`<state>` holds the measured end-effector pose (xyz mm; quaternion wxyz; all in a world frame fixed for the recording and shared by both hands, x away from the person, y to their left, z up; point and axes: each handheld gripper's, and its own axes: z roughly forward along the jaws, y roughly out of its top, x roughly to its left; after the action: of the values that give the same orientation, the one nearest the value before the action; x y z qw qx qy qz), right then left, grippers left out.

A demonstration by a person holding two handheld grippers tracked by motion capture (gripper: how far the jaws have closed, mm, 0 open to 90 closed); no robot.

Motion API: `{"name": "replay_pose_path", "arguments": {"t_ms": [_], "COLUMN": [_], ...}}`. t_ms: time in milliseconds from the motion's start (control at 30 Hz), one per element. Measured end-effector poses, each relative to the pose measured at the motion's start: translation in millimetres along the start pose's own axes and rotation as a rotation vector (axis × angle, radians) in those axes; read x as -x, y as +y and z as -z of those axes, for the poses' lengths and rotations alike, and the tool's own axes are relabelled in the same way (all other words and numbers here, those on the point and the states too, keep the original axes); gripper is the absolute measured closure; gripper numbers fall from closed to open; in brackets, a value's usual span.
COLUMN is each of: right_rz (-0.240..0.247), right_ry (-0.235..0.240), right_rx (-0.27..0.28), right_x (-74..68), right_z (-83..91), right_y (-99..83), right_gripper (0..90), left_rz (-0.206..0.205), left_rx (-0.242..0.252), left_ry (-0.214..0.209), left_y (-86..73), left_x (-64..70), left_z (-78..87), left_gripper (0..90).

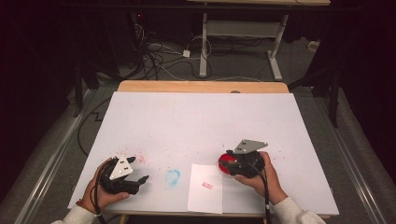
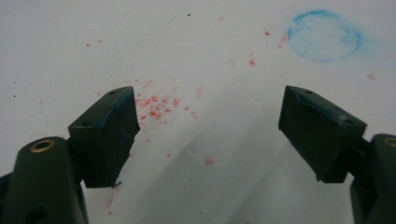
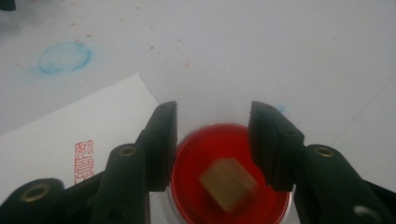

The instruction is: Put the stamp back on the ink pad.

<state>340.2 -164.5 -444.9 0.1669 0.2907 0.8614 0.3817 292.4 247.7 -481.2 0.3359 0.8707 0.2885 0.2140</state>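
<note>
A round dish of red ink (image 1: 226, 162) (image 3: 201, 144) sits near the front right of the white table cover (image 1: 201, 121). My right gripper (image 1: 233, 164) (image 3: 212, 109) hovers right over it, jaws apart. A tan stamp block (image 3: 229, 184) shows blurred over the red ink between the jaws, touching neither. Left of the dish lies a white paper (image 1: 205, 186) (image 3: 70, 135) with a red stamp imprint (image 1: 207, 185) (image 3: 84, 161). My left gripper (image 1: 139, 169) (image 2: 210, 98) rests open and empty at the front left.
A blue ring stain (image 1: 172, 176) (image 2: 323, 36) (image 3: 64, 57) marks the cover between the grippers. Red ink specks (image 2: 156, 105) dot the cover by the left gripper. Beyond the table's wooden far edge (image 1: 201, 86) are floor cables (image 1: 154, 60) and another desk's legs (image 1: 203, 46).
</note>
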Motion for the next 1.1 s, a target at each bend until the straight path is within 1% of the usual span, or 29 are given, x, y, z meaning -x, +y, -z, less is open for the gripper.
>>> {"name": "replay_pose_path", "arguments": {"t_ms": [67,133,167,200,267,333,467,767,833,967,1033,1100], "right_rz": [0.006,0.011,0.009,0.012,0.021,0.017,0.024,0.044,0.052,0.074,0.08,0.091], "right_ry": [0.013,0.014,0.024,0.033,0.018,0.019,0.0,-0.076,-0.101,-0.135,-0.153,-0.17], "right_rx": [0.013,0.022,0.035,0.043,0.044,0.049,0.06,0.107,0.112,0.126,0.132,0.136], "right_x": [-1.1,-2.7,-3.1,-3.4,-4.4,-4.3,-3.9,0.3,0.8,0.0,-1.2,-2.4], "right_z": [1.0,1.8,2.3,2.8,3.9,4.8,8.3,28.0,31.6,38.2,40.7,43.2], "right_y": [1.1,2.4,2.8,3.2,4.4,5.2,6.7,14.5,15.5,16.8,16.6,16.3], "right_gripper": [52.4,50.8,49.5,50.4,51.1,51.0,50.1,44.1,42.2,39.4,34.9,33.2], "left_rz": [0.0,0.001,0.0,0.0,0.0,0.001,0.001,0.001,0.002,0.001,0.004,0.006], "left_rx": [0.0,0.0,0.0,-0.001,-0.001,0.0,0.0,0.0,0.0,-0.001,0.001,0.002], "left_ry": [0.001,0.001,0.001,0.0,0.0,0.0,0.0,-0.001,0.0,0.0,-0.001,0.0], "left_y": [0.0,0.0,0.0,0.0,0.0,0.0,0.0,0.1,0.0,0.1,0.0,-0.2], "left_x": [0.0,0.0,0.0,0.0,0.1,-0.1,0.0,0.0,-0.1,0.1,-0.1,-0.3], "left_z": [0.0,0.1,0.0,-0.1,-0.1,0.0,0.1,-0.1,0.0,-0.2,0.1,0.4], "left_gripper": [19.1,19.1,19.1,19.1,19.1,19.1,19.1,19.1,19.1,19.1,19.1,19.2]}}
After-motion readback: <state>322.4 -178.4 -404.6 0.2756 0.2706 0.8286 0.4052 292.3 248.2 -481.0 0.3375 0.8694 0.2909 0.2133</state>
